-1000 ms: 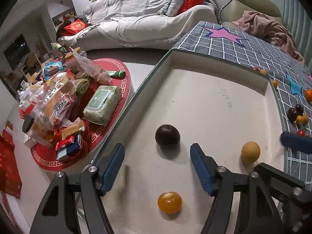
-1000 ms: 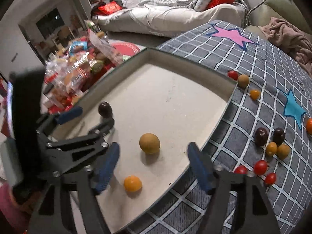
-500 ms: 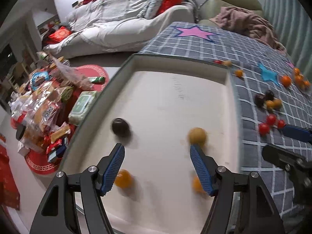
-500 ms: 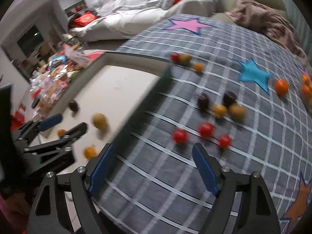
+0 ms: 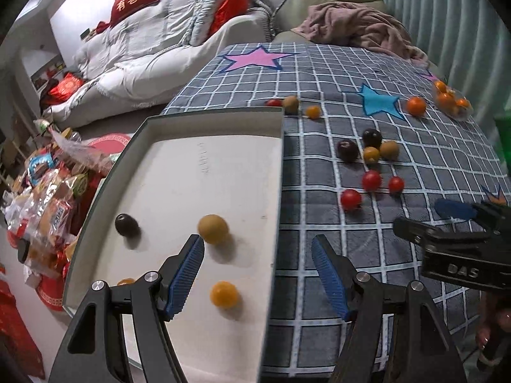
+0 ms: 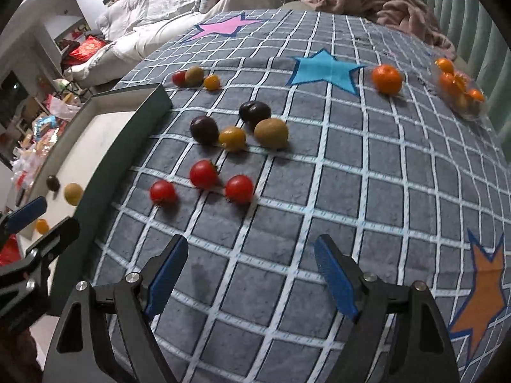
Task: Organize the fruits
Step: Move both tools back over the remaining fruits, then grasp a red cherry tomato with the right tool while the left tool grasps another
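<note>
While jaws gape, tomatoes (image 6: pixel 204 174) flank tray rim (image 6: pixel 127 146).

Inside the tray (image 5: pixel 281 172) lie four fruits: one dark plum (image 5: pixel 126 224), one brown-gold round fruit (image 5: pixel 213 229), and two small orange fruits, one in the open (image 5: pixel 224 294) and one half hidden behind a gripper finger (image 5: pixel 126 281).

On the checked cloth (image 6: pixel 319 223): three red cherry tomatoes (image 6: pixel 203 174), two dark plums (image 6: pixel 204 129), one small yellow-orange fruit (image 6: pixel 232 138) and one kiwi-like brown fruit (image 6: pixel 271 133) together. By the tray's far corner sit three more: one red, one brown (image 6: pixel 194 75), one orange. One tangerine (image 6: pixel 387 78) sits alone, and one clear container (image 6: pixel 460 91) holds several small orange fruits, too crowded to count.
</note>
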Demonstrator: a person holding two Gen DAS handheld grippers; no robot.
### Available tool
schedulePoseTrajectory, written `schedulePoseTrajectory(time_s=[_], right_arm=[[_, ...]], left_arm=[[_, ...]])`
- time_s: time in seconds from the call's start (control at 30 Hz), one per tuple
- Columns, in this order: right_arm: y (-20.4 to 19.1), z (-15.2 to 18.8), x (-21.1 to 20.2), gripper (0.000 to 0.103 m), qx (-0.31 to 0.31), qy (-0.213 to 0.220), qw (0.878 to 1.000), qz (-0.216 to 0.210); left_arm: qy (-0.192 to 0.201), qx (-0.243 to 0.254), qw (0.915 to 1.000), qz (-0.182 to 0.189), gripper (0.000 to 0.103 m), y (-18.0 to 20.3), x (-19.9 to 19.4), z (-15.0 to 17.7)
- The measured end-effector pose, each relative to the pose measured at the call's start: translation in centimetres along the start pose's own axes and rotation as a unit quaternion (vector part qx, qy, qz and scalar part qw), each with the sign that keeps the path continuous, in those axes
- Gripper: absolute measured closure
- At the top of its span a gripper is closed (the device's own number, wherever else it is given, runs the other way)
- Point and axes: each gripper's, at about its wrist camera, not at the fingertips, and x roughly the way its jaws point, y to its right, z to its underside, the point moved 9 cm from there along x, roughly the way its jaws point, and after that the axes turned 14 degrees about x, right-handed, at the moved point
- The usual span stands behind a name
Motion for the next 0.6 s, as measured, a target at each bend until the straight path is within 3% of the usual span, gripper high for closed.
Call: schedulePoseTrajectory(time_s=[0.37,0.6], right_arm=[[-1.6,-1.6,1.5,0.02,-0.05,0.048,0.997,0.023],[-1.5,-2.5,1.2,0.07,-0.055,0.063,0.996,0.012]], left_arm=[[-0.007,0.014,0.9999,-0.006,0.032,2.0,0.5,-0.6],[-0.015,0.023,0.9996,-0.002,0.032,3.7,1.4,-1.3]])
